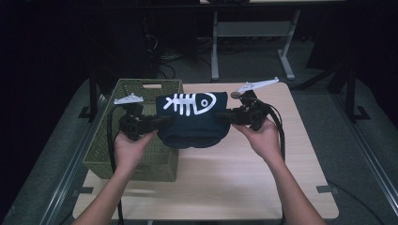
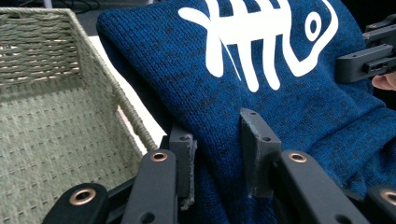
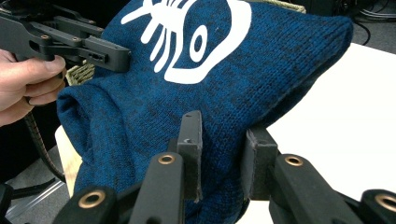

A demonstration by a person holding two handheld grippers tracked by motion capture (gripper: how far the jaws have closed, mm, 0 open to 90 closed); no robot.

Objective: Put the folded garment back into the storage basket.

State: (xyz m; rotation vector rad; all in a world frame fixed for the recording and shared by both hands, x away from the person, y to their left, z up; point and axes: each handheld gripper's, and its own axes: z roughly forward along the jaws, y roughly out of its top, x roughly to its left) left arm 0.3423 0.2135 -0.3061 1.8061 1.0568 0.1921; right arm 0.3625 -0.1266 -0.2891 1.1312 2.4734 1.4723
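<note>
A folded dark blue knit sweater [image 1: 193,124] with a white fish-skeleton print hangs in the air between my two grippers, above the table's left part. My left gripper [image 1: 157,123] is shut on its left edge; in the left gripper view [image 2: 217,156] the blue knit [image 2: 261,93] is pinched between the jaws. Opposite it, my right gripper [image 1: 224,116] is shut on the right edge, and the right gripper view [image 3: 223,156] has a fold of the sweater [image 3: 224,79] between its jaws. The sweater's lower edge sags toward the tabletop.
A green woven basket [image 1: 141,91] stands at the table's left side, partly under my left hand; its inside [image 2: 51,121] lies open. The light wooden table [image 1: 234,178] stretches to the front and right. A desk frame [image 1: 253,33] stands on the floor beyond.
</note>
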